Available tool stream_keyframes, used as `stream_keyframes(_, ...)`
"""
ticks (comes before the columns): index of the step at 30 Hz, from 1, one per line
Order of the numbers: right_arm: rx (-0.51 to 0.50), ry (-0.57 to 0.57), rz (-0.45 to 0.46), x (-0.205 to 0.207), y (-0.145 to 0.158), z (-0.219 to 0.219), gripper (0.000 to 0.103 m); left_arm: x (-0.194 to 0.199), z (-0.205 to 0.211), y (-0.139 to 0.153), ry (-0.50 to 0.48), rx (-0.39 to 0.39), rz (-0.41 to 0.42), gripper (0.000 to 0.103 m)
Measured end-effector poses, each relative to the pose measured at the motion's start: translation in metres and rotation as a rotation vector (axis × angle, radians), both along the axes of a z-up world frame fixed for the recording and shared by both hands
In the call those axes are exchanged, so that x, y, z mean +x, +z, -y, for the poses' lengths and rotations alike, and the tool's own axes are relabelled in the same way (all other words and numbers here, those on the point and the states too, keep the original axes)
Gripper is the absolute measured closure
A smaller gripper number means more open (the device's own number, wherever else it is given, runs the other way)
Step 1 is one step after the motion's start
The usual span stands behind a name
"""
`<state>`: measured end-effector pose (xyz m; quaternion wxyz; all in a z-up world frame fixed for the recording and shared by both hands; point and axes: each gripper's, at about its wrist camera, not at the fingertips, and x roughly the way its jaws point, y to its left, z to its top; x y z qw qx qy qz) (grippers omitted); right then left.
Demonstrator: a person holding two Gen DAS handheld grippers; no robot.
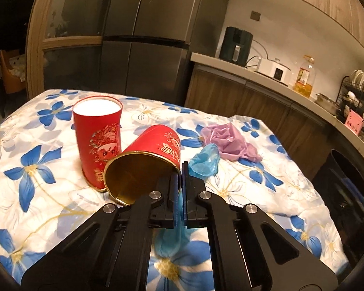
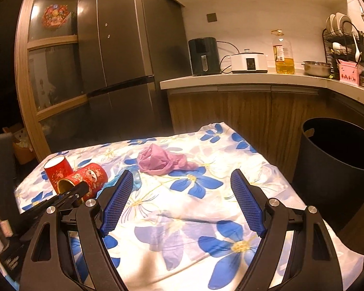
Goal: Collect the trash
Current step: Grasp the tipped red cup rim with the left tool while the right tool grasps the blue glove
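Observation:
Two red cans lie on the flowered tablecloth (image 1: 36, 145): one upright (image 1: 97, 131) (image 2: 57, 169), one tipped (image 1: 155, 145) (image 2: 92, 174) with its gold mouth toward me. My left gripper (image 1: 182, 172) (image 2: 81, 188) is shut on the tipped can's rim, one finger inside the mouth and one outside. A crumpled blue plastic bag (image 1: 203, 162) (image 2: 136, 178) lies right beside that rim and runs under the fingers; I cannot tell whether it is caught too. A purple plastic bag (image 1: 228, 140) (image 2: 160, 160) lies farther back. My right gripper (image 2: 182, 177) stands open above the cloth, short of the purple bag.
A dark round bin (image 2: 332, 169) (image 1: 347, 177) stands on the floor just off the table's right edge. Behind the table are a grey fridge (image 2: 123, 48) and a counter (image 2: 242, 78) with appliances, an oil bottle and a dish rack.

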<state>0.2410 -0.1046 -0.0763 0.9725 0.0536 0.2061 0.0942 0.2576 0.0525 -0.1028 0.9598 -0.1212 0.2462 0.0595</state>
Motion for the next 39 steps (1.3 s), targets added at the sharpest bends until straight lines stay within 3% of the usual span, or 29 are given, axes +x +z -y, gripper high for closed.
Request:
stream_keyframes(8, -0.01, 0.051, -0.054, 0.014, -0.012, -0.029, 0.023, -0.074, -0.016, 0.017, 0.044, -0.035, 0.088, 0.101)
stream_keyframes(16, -0.037, 0.16, -0.141, 0.029, -0.034, -0.092, 0.029, -0.106, -0.048, 0.036, 0.117, -0.024, 0.157, 0.101)
stream_keyframes(19, -0.083, 0.196, -0.172, 0.029, -0.043, -0.109, 0.039, -0.11, -0.056, 0.038, 0.127, -0.027, 0.161, 0.101)
stream_keyframes(27, -0.106, 0.26, -0.255, 0.034, -0.055, -0.12, 0.084, -0.111, -0.057, 0.039, 0.117, -0.031, 0.162, 0.101)
stream_keyframes(29, -0.112, 0.271, -0.249, 0.03, -0.054, -0.121, 0.09, -0.111, -0.057, 0.039, 0.118, -0.031, 0.162, 0.101)
stream_keyframes(33, -0.112, 0.282, -0.227, 0.021, -0.048, -0.118, 0.096, -0.111, -0.057, 0.04, 0.119, -0.028, 0.159, 0.101)
stream_keyframes(39, -0.106, 0.285, -0.144, -0.004, -0.024, -0.091, 0.097, -0.115, -0.051, 0.041, 0.117, -0.015, 0.15, 0.101)
